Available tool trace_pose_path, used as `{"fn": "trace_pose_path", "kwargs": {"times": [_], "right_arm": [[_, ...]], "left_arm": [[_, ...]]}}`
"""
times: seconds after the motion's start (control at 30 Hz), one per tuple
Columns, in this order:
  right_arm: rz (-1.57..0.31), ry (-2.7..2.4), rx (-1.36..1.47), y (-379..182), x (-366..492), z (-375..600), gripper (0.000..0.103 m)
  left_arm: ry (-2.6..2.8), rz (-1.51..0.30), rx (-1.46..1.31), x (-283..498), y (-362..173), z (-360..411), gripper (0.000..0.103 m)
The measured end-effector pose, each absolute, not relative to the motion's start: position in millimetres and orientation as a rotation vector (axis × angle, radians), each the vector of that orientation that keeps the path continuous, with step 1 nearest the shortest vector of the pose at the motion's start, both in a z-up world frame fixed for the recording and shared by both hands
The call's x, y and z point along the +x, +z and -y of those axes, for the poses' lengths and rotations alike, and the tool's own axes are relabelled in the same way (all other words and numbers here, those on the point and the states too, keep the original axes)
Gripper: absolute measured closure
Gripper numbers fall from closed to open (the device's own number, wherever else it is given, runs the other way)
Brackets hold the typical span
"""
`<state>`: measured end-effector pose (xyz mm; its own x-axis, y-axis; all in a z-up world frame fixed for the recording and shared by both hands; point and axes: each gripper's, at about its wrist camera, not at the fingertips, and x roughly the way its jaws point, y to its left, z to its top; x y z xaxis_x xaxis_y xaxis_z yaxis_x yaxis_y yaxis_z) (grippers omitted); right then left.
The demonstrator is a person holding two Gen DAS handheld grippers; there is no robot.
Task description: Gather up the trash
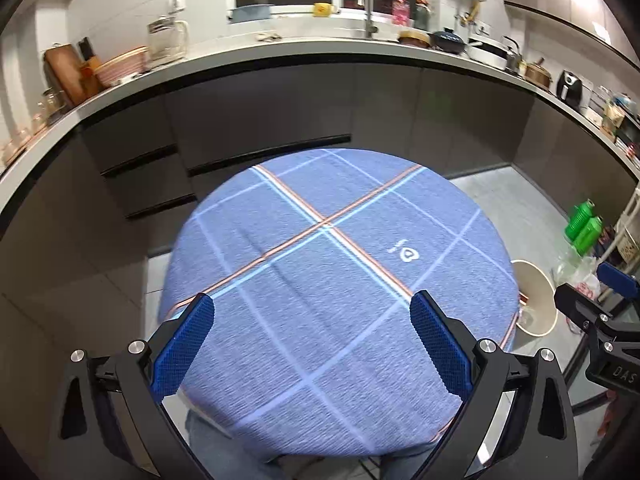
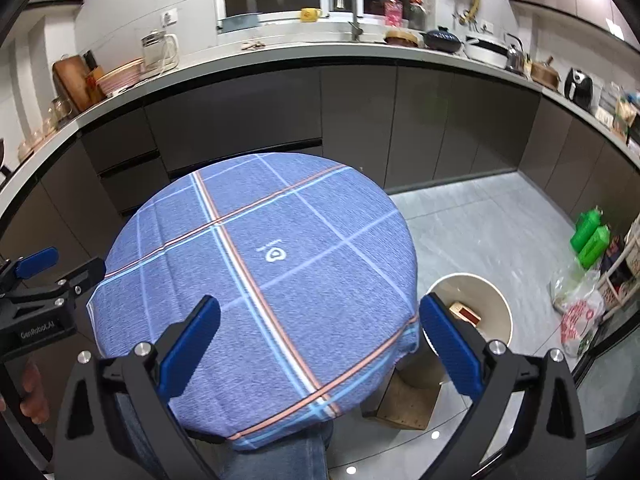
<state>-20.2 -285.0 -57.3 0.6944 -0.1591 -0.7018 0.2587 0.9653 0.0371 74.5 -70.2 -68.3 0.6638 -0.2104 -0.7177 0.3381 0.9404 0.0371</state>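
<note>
Beige bin (image 2: 494, 300) on floor beside table (image 2: 256, 272), holds small box (image 2: 464, 312); left tongs (image 1: 312, 312), right tongs (image 2: 320, 312) both apart, empty.

A matt woven tablecloth (image 1: 320, 280) covers the table; the bin (image 2: 496, 300) looks smooth plastic, the floor tiles (image 2: 480, 220) glossy.

Round table (image 2: 280, 280) before the counter (image 2: 280, 56), bin (image 2: 496, 300) on the floor right of it, box (image 2: 464, 312) inside bin
</note>
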Motion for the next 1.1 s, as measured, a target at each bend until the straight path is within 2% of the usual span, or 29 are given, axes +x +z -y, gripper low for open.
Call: {"fn": "trace_pose_path", "kwargs": {"times": [0.3, 1.1], "right_arm": [[-0.722, -0.194, 0.099, -38.4, -22.3, 259.3, 0.003], [-0.687, -0.190, 0.097, -27.2, -31.9, 258.6, 0.003]], "left_arm": [[-0.291, -0.769, 0.140, 63.0, -58.1, 47.4, 0.008], [-0.284, -0.739, 0.138, 55.4, -47.2, 50.5, 0.008]]}}
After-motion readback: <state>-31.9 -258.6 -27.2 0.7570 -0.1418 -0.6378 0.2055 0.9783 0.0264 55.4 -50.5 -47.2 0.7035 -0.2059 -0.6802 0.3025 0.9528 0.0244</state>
